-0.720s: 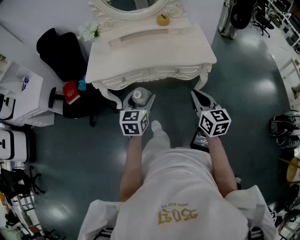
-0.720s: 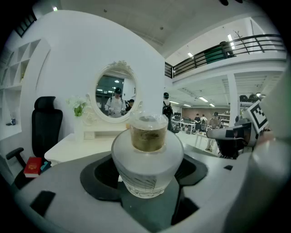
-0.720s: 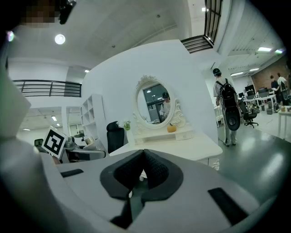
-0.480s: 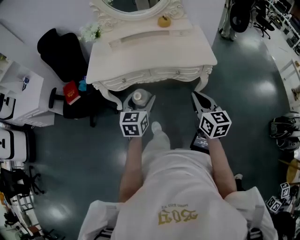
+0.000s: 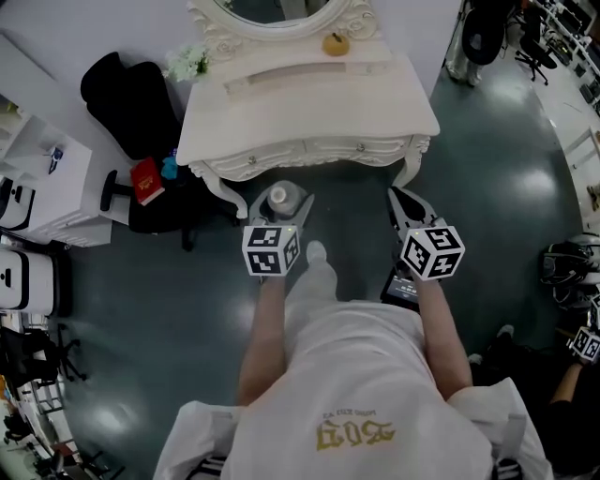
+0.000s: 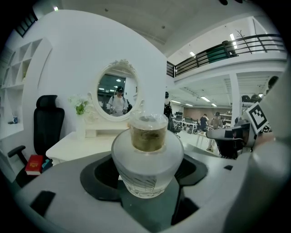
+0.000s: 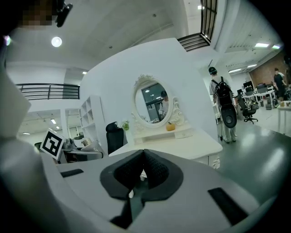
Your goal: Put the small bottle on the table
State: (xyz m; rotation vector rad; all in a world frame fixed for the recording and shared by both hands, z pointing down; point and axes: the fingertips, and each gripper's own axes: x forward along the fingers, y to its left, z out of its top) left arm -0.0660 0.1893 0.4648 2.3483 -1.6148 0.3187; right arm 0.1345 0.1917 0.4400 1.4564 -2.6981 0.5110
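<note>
A small frosted glass bottle with a clear cap stands upright between the jaws of my left gripper, which is shut on it. In the head view the small bottle and left gripper hang over the floor just in front of the white dressing table. My right gripper is level with it on the right, near the table's right leg. In its own view the right gripper has its pads together with nothing between them.
The table carries an oval mirror, an orange object and white flowers. A black chair with a red book beside it stands to the left, then white shelving. Dark floor lies on the right.
The head view has drifted, so the table sits slightly lower and to the right. Both grippers keep their places before the table, and the bottle stays gripped.
</note>
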